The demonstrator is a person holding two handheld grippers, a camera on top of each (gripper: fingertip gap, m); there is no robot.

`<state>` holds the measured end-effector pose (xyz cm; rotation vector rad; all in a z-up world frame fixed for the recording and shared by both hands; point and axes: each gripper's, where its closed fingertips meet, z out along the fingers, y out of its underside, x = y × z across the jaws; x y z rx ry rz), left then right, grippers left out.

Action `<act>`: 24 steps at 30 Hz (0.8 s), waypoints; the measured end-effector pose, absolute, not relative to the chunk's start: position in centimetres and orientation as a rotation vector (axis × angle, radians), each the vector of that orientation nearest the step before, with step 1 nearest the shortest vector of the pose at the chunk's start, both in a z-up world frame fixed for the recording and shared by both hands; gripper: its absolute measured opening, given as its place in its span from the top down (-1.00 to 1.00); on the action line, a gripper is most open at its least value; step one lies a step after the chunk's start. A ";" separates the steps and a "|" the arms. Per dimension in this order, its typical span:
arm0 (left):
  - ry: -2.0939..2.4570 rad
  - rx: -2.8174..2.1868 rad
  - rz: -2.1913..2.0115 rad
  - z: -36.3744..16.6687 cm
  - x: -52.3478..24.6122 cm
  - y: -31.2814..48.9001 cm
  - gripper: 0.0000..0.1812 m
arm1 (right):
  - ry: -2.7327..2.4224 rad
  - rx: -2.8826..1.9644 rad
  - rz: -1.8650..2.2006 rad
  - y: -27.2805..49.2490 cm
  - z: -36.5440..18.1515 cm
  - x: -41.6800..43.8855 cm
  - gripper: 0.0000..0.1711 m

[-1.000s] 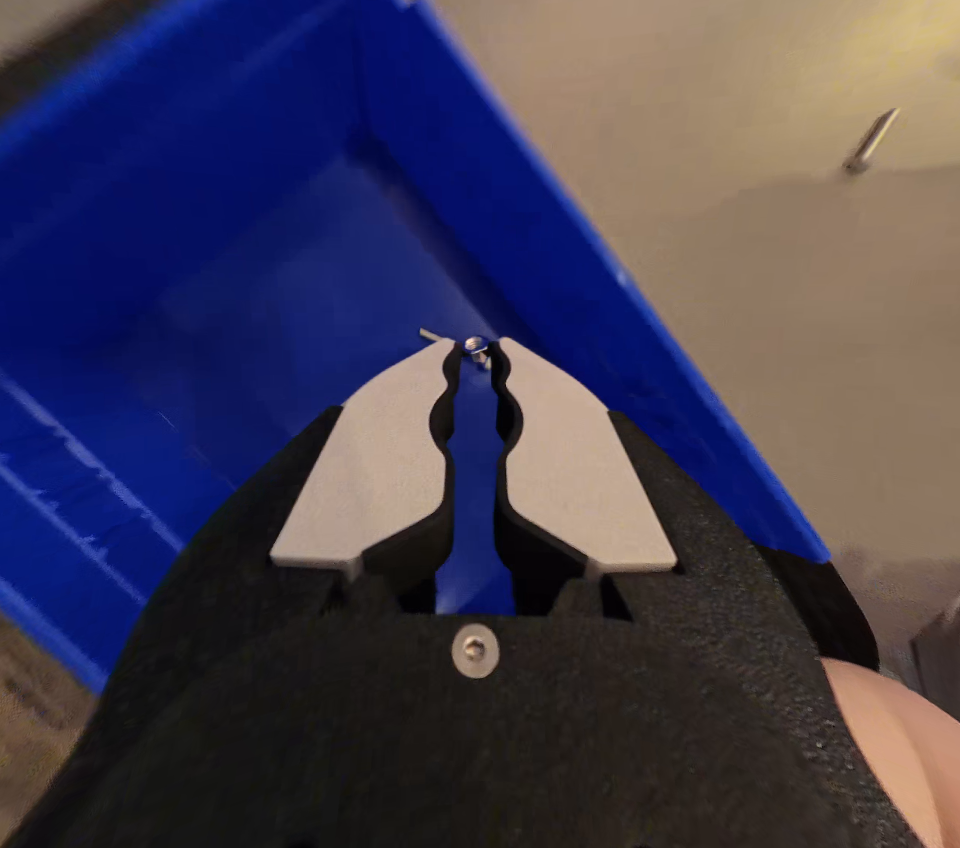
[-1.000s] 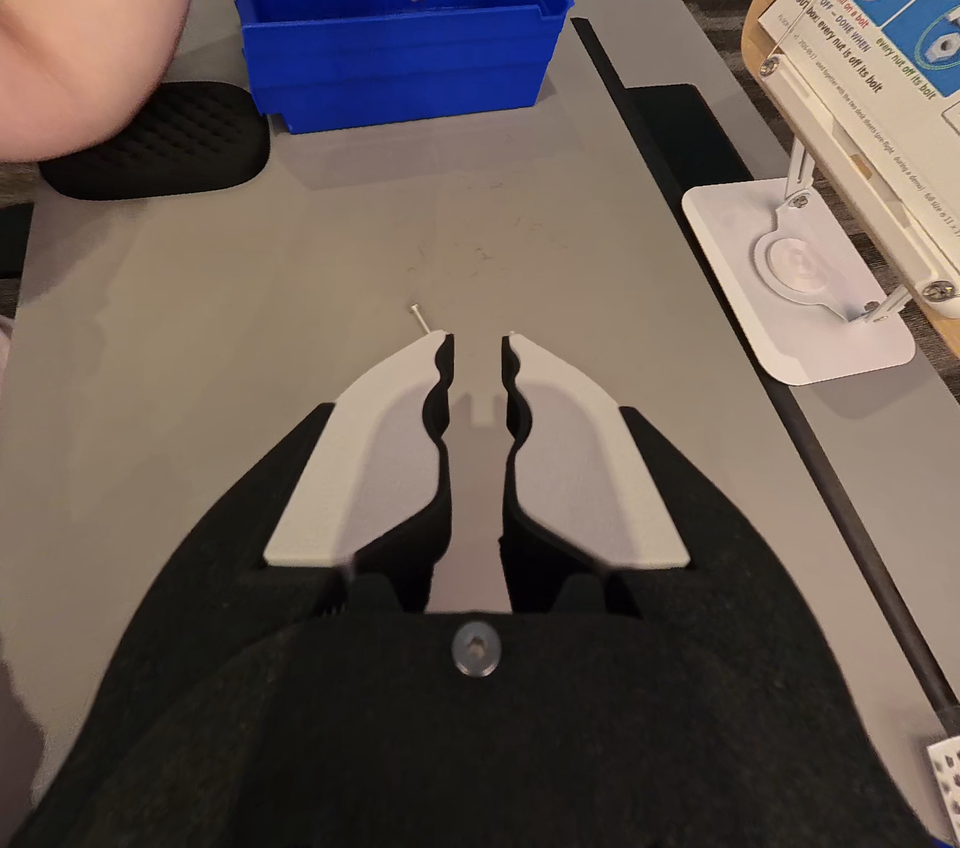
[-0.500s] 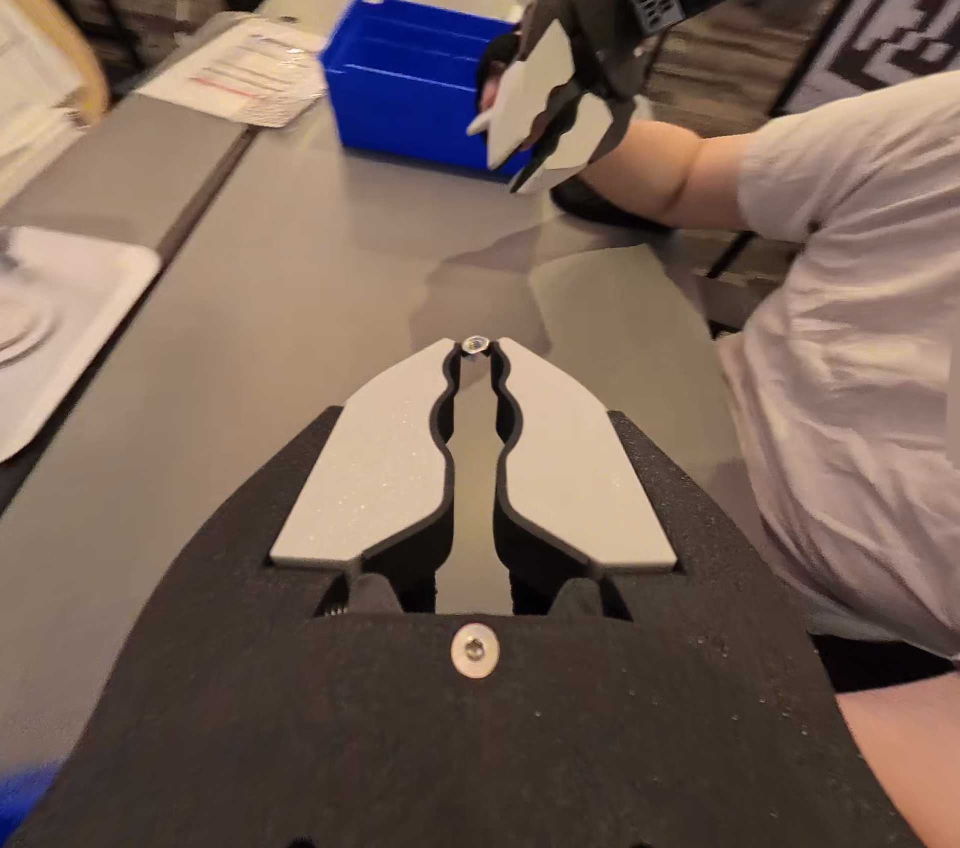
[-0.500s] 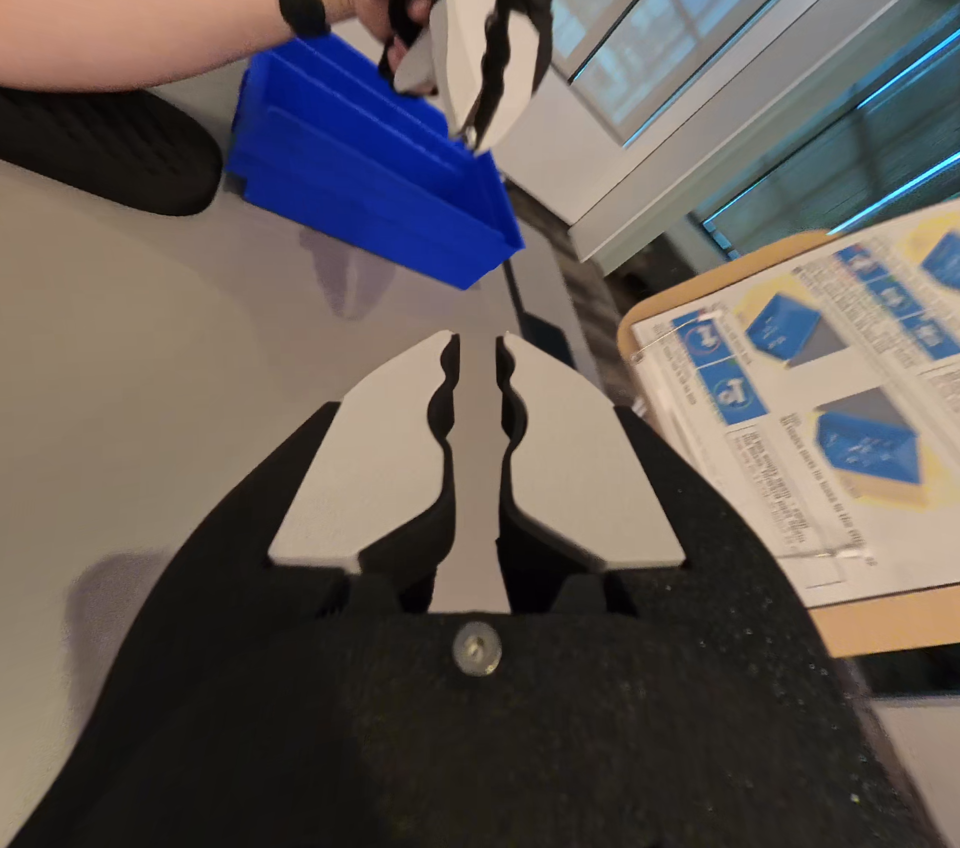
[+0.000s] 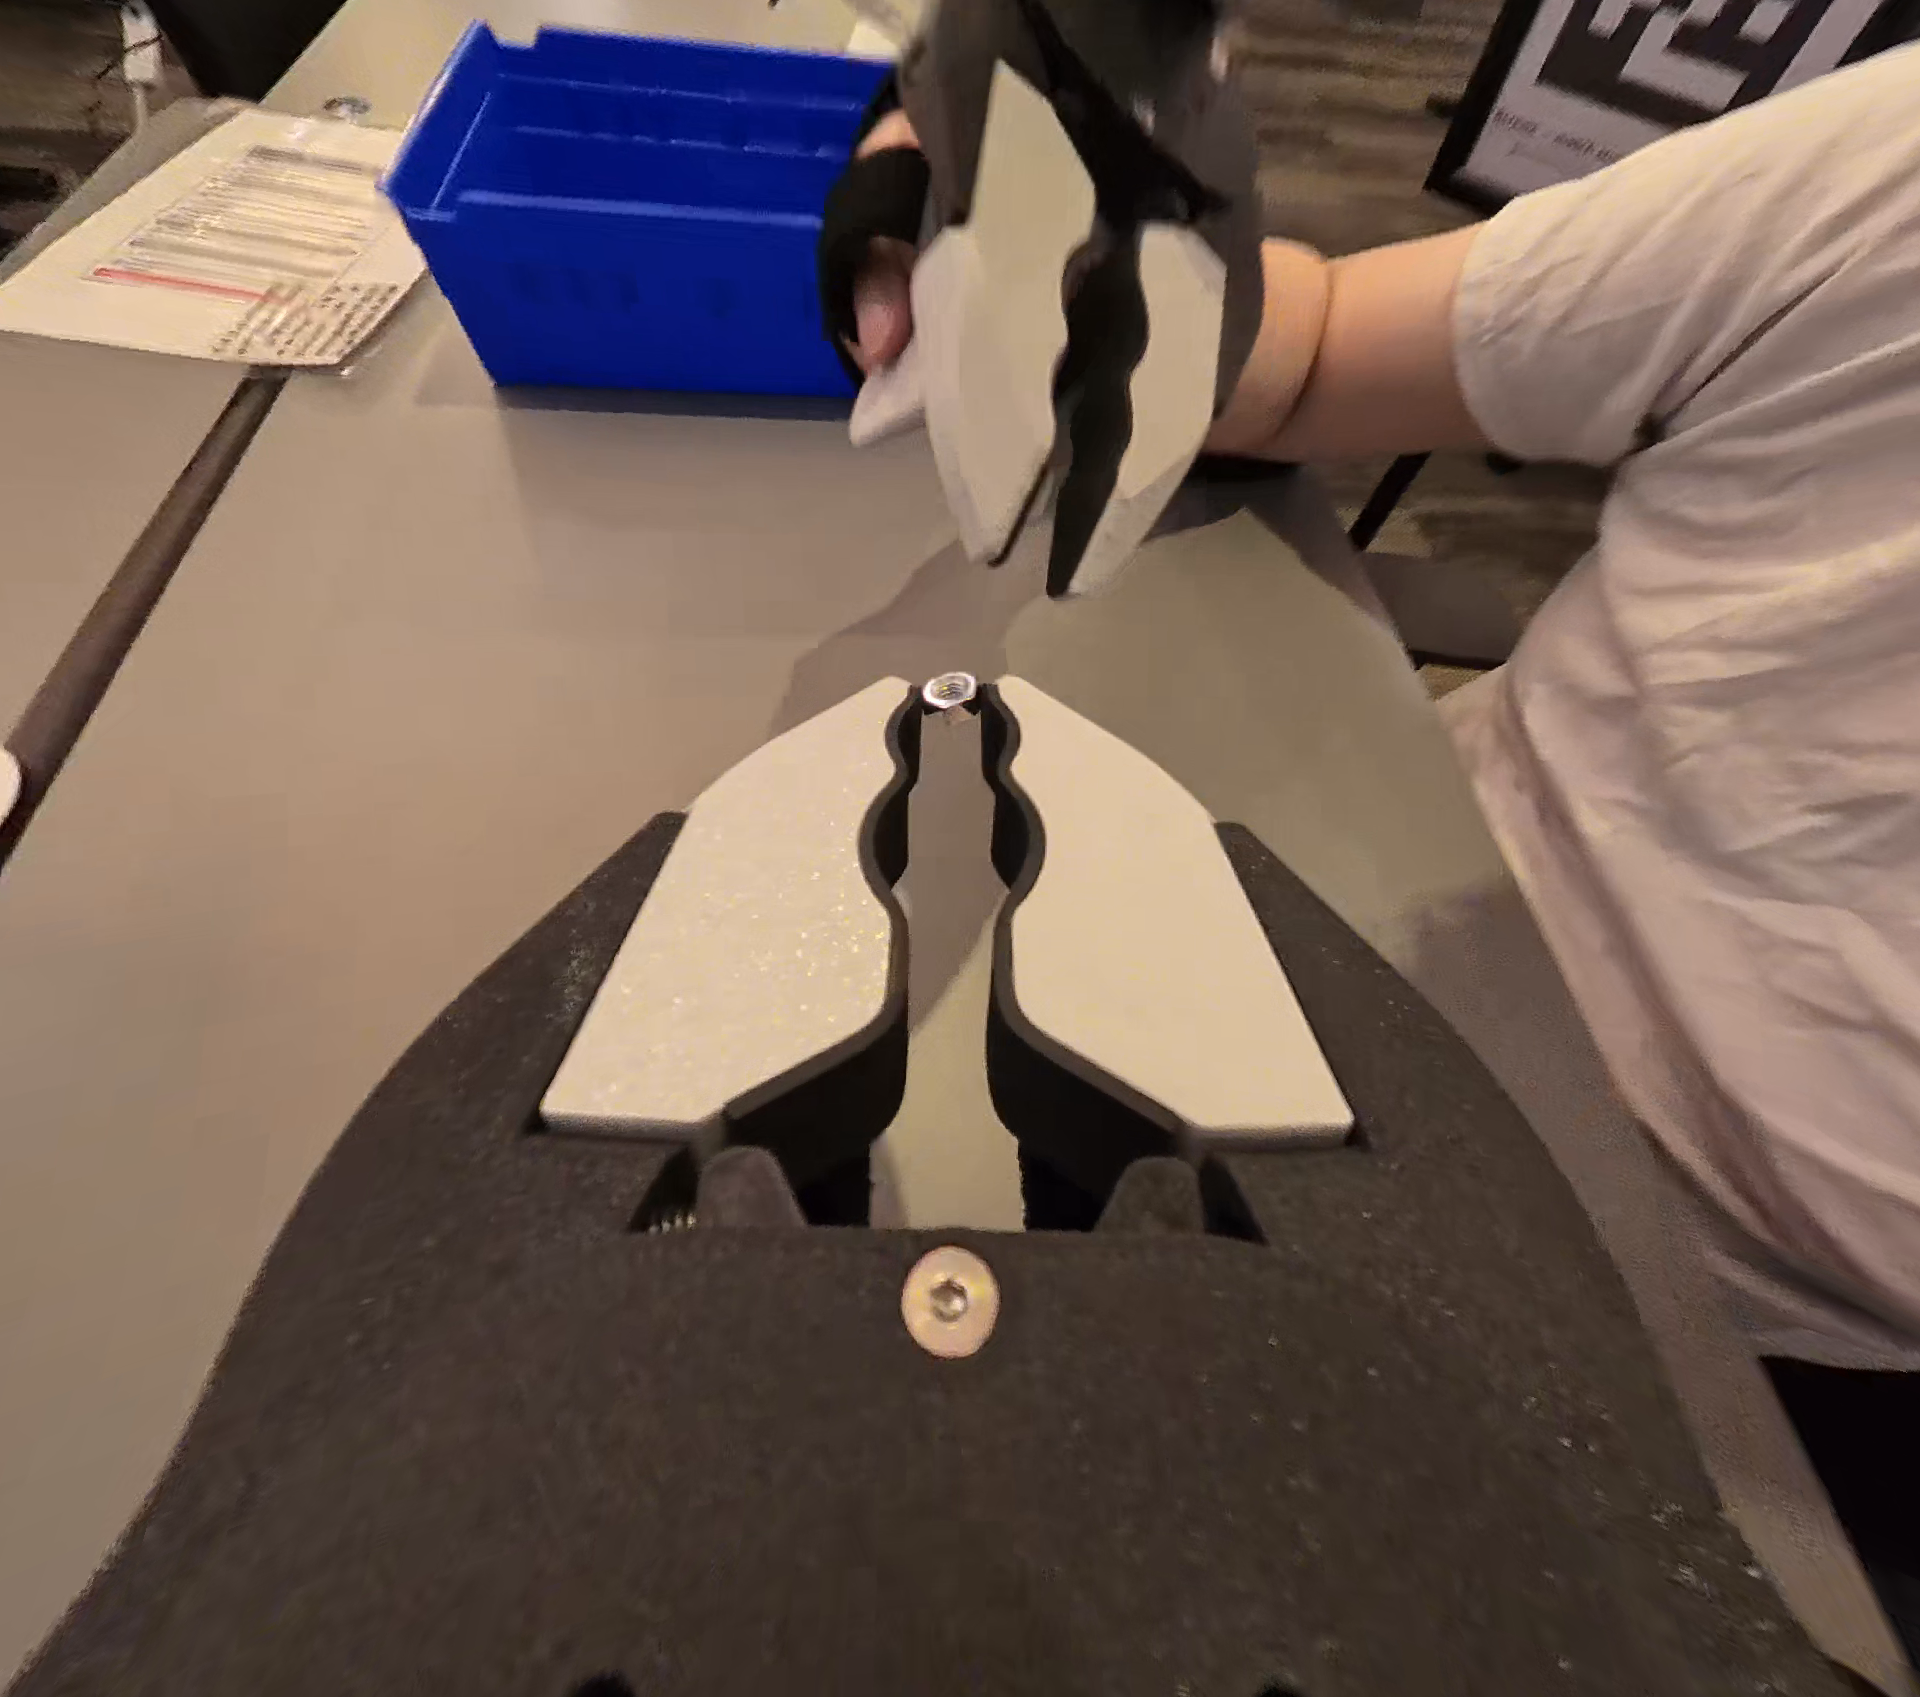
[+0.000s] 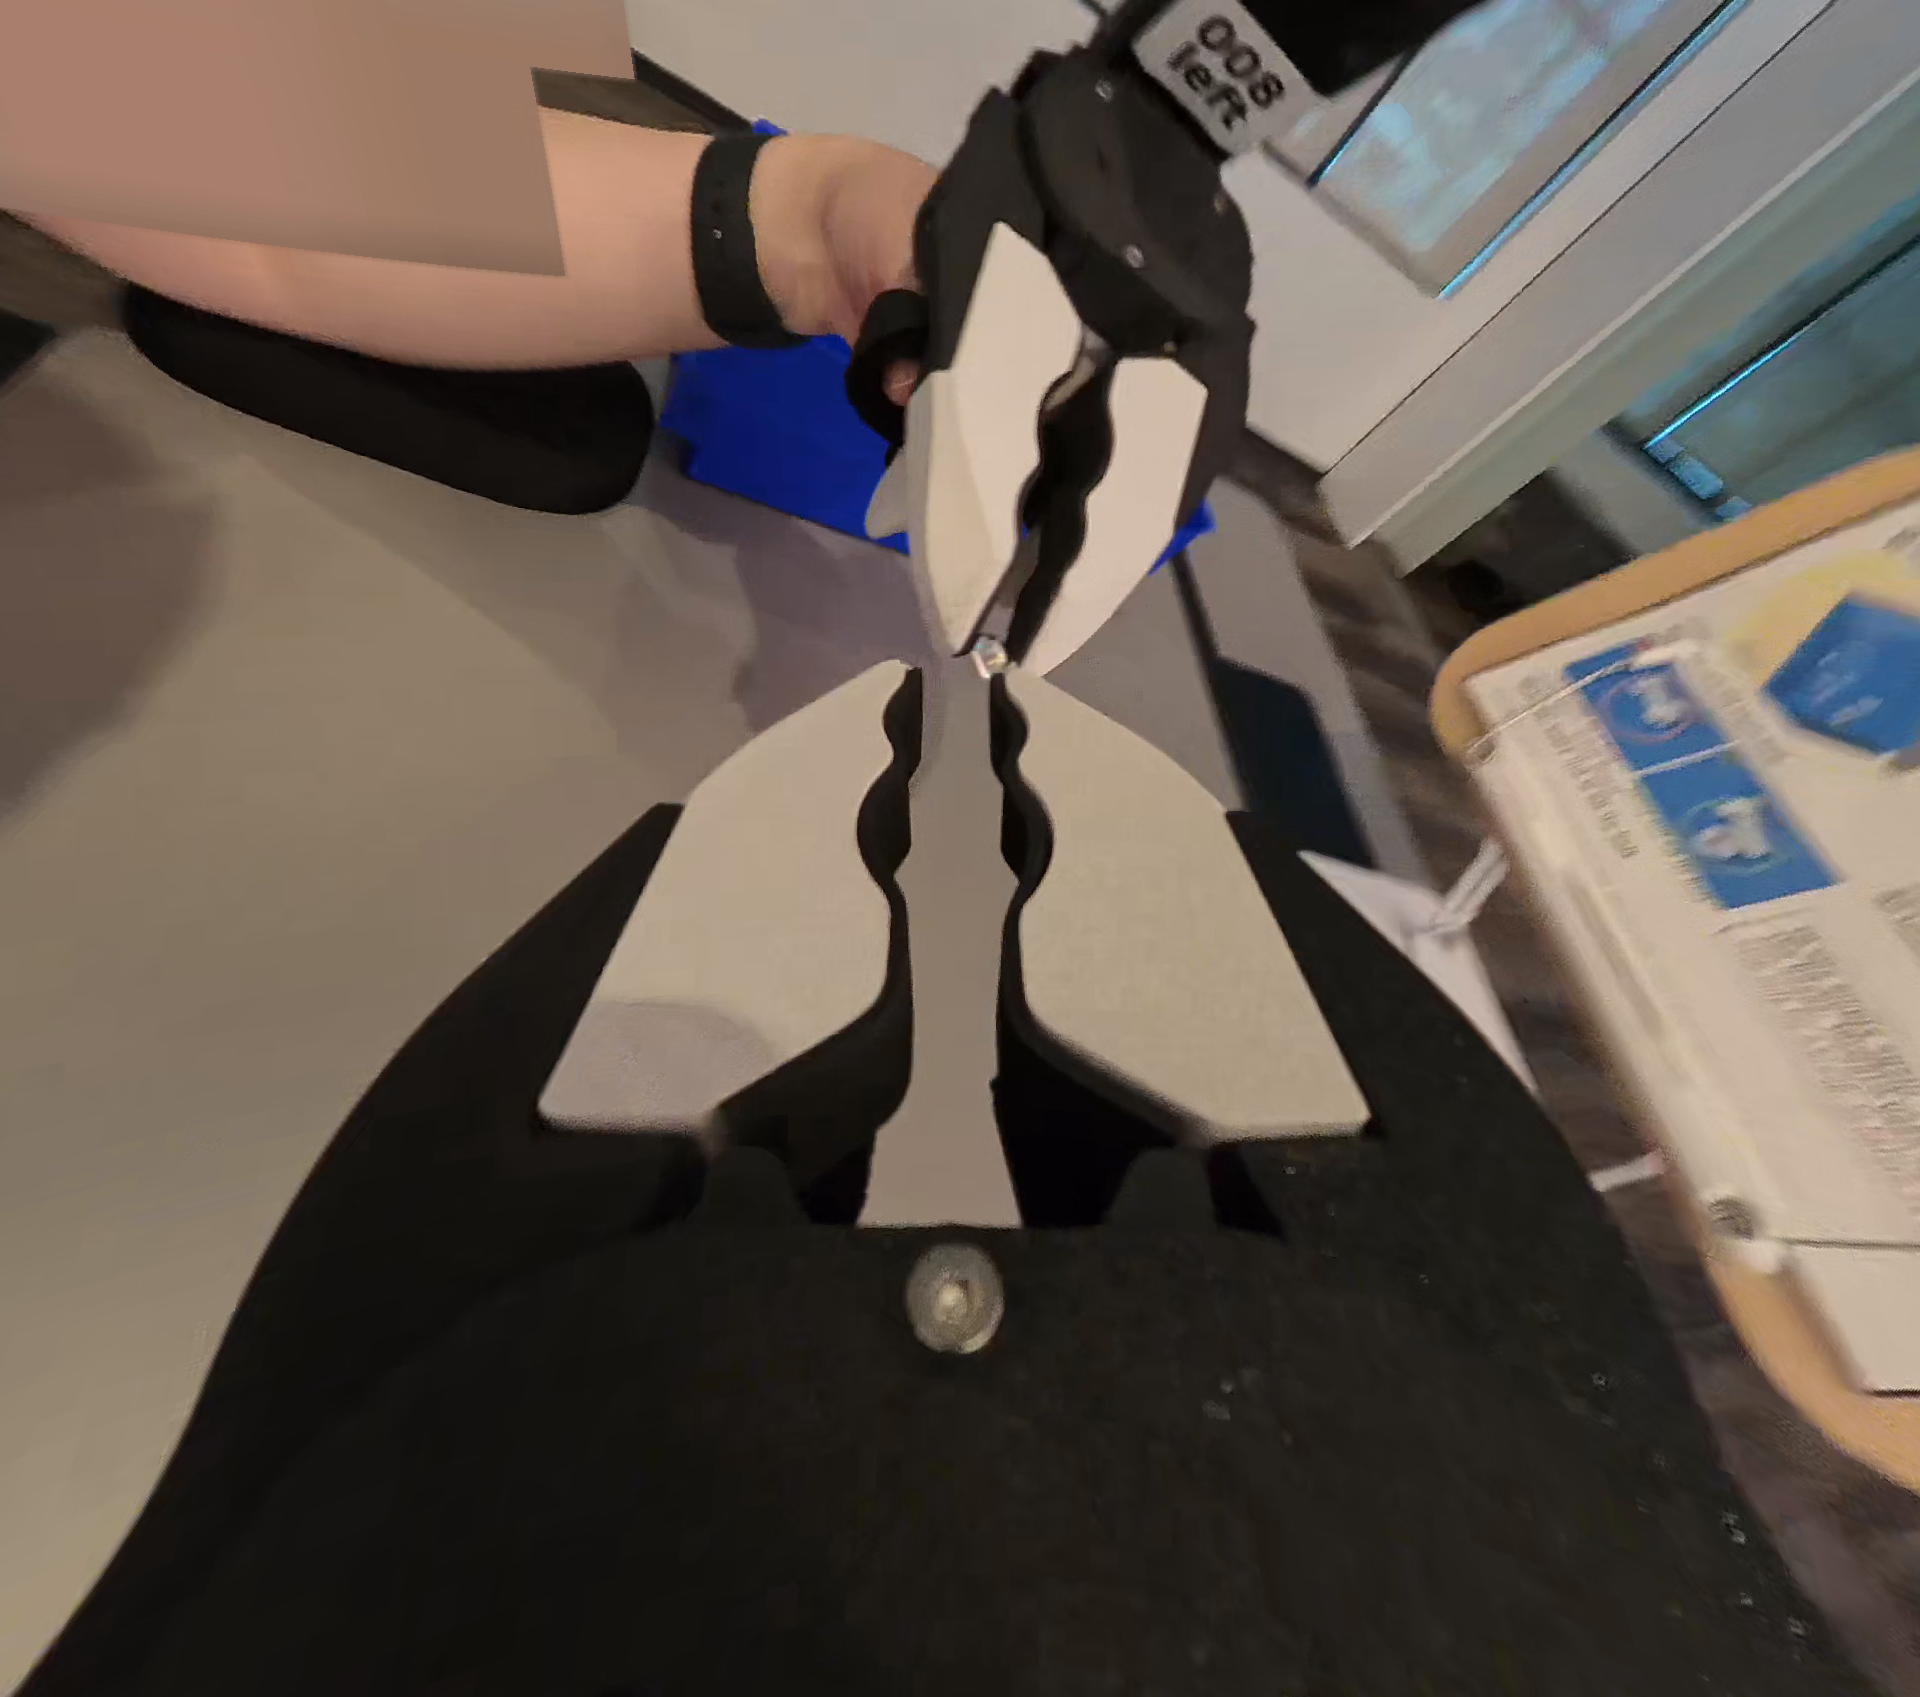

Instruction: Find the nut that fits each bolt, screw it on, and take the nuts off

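Your left gripper (image 5: 951, 697) pinches a nut (image 5: 949, 693) at the tips; right gripper (image 6: 951, 679) is slightly open, w/o anything. A loose pinch may drop the nut on the counter (image 5: 416, 608).

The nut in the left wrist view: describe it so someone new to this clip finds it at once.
Start at the grey table, then the left gripper filling the lower view. Pinched between its pale fingertips sits the nut: a tiny silver hex piece with a threaded hole, the only shiny metal at those tips, well short of the blue bin.
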<state>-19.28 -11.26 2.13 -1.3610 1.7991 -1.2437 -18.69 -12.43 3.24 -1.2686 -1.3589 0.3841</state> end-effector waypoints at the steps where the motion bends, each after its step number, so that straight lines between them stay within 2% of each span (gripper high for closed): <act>1: 1.813 -1.384 -1.200 1.3 -18.9 -11.0 0.89 | -1.350 -1.324 0.427 -12.0 2.9 -18.1 0.86; 7: 1.909 -1.514 -1.020 -5.2 -16.1 -10.4 0.89 | -1.319 -1.523 0.389 -8.7 0.3 -13.4 0.85; 14: 2.049 -1.559 -0.655 -11.7 -14.6 -9.9 0.89 | -1.279 -1.568 0.268 -7.0 0.5 -9.3 0.85; 24: 2.096 -1.629 -0.606 -14.1 -14.4 -10.2 0.89 | -1.233 -1.574 0.255 -6.5 1.3 -7.5 0.85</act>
